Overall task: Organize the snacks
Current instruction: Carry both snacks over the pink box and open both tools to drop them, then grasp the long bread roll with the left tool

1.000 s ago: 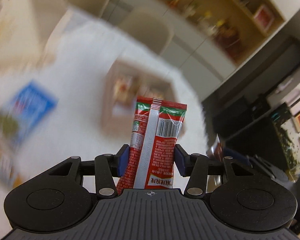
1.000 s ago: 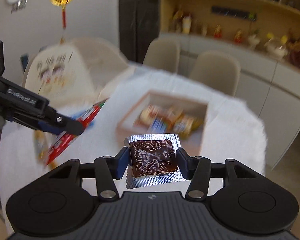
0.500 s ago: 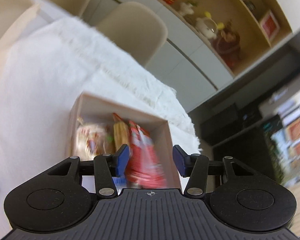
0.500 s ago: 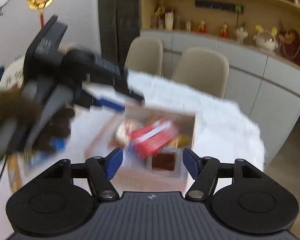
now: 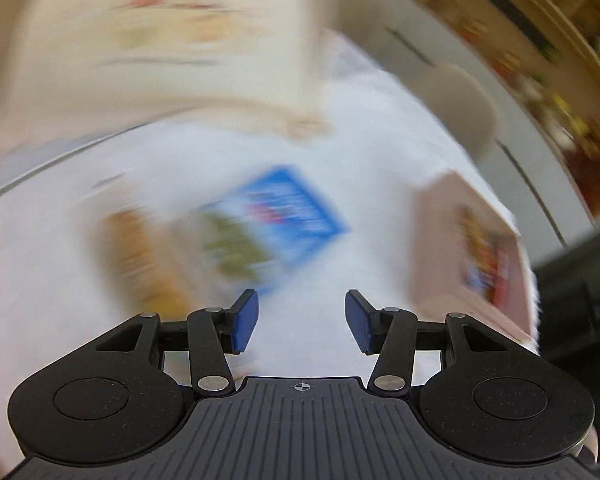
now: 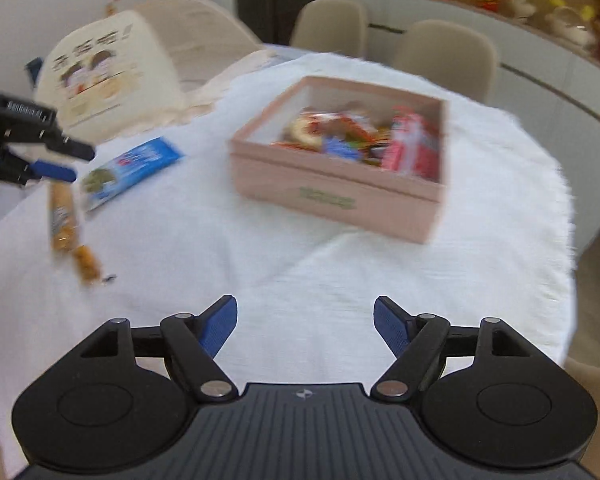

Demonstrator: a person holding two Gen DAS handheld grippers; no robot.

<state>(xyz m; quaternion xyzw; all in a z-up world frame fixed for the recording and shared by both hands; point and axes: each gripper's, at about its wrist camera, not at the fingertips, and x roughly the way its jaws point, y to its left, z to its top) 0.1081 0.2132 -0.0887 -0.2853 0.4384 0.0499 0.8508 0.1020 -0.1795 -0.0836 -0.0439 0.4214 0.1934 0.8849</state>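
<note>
Both grippers are empty, fingers spread wide. The pink box (image 6: 336,196) sits on the white-clothed tabletop (image 6: 260,280) already full of snacks. Two remain outside it: a blue packet (image 6: 132,168) and an orange packet (image 6: 64,220), just beside the left gripper (image 5: 300,322). The right gripper (image 6: 304,326) hovers over bare cloth. Collecting those looks like the step in hand; next, the left should close on one.

A pink box (image 6: 336,196) sits open on the far right of the tabletop, filled with mixed snack packets. To its left lie a blue packet (image 6: 134,170) flat and, nearer, a narrow orange packet (image 6: 62,220).
</note>
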